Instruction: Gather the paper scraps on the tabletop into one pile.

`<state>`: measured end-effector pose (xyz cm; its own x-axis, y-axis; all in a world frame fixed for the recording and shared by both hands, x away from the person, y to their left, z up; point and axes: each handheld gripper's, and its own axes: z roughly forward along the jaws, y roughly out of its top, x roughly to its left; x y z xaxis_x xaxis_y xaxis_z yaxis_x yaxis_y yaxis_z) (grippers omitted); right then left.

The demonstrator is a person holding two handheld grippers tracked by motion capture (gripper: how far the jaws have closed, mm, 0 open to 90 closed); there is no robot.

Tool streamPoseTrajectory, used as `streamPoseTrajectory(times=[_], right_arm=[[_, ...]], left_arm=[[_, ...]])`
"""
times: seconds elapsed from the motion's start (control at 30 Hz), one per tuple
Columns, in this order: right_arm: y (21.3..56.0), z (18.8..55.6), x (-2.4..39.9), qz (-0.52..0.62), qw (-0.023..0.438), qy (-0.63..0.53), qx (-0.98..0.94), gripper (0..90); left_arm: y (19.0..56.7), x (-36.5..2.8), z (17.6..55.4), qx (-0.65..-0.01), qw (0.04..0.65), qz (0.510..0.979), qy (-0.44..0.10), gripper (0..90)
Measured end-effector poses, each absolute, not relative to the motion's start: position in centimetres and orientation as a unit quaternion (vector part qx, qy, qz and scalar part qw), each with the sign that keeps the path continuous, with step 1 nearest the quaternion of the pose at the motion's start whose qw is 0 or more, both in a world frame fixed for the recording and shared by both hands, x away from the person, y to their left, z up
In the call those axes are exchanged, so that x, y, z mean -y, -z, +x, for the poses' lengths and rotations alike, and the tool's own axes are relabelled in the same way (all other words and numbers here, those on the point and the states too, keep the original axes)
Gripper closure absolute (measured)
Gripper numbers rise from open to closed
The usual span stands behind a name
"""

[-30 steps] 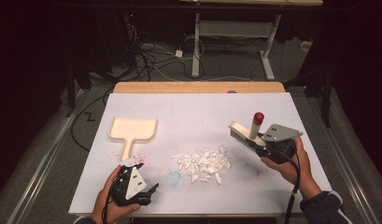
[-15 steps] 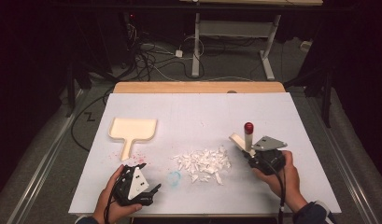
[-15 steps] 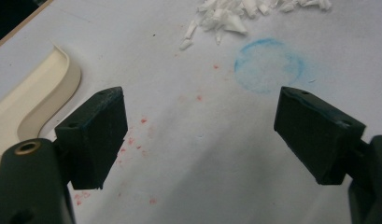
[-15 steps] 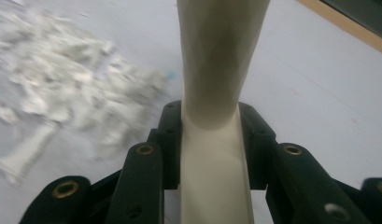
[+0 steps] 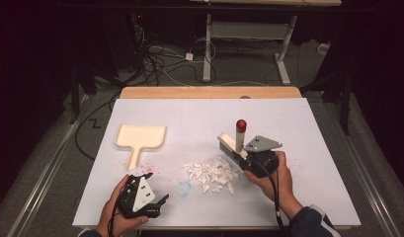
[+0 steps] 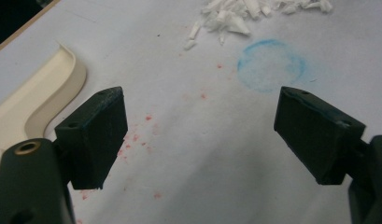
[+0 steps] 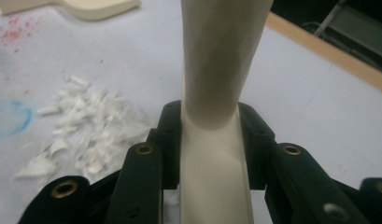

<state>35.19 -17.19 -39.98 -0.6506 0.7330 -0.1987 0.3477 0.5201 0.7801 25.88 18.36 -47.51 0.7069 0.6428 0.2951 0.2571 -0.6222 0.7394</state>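
Note:
A cream brush (image 5: 239,137) with a red-tipped handle stands on end at the right edge of a pile of white paper scraps (image 5: 212,172), bristles down. My right gripper (image 5: 245,154) is shut on its handle (image 7: 216,70), which rises between the jaws of the right gripper (image 7: 209,140). A cream dustpan (image 5: 140,137) lies flat to the left of the scraps. Near the front left, my left gripper (image 5: 159,188) rests low over the sheet, open and holding nothing. In the left gripper view, the left gripper (image 6: 200,135) faces the scraps (image 6: 244,11), with the dustpan (image 6: 34,98) to its left.
A white sheet (image 5: 308,128) covers the table, with a wooden strip (image 5: 209,92) along its far edge. A faint blue ring (image 5: 183,187) and red specks (image 5: 146,163) mark the sheet. Desk legs and cables stand on the floor behind.
My right gripper has carried the brush left and toward the front, up to the right side of the scrap pile. The left gripper has stayed put.

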Motion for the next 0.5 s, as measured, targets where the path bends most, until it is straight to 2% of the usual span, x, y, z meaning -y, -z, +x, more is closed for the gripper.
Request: streamPoseTrajectory(times=[0.13, 0.27, 0.5], right_arm=[[39.1, 37.9, 17.3, 0.328, 0.283, -0.373, -0.821, 67.8], [39.7, 41.8, 16.8, 0.328, 0.338, -0.336, -0.816, 67.9], [42.1, 46.7, 15.4, 0.331, 0.343, -0.304, -0.825, 67.9]], left_arm=[[47.5, -18.4, 26.0, -0.264, 0.346, 0.856, -0.279, 16.5], [47.6, -18.5, 26.1, -0.264, 0.343, 0.858, -0.277, 16.5], [47.7, -18.6, 26.1, -0.269, 0.346, 0.856, -0.274, 16.4]])
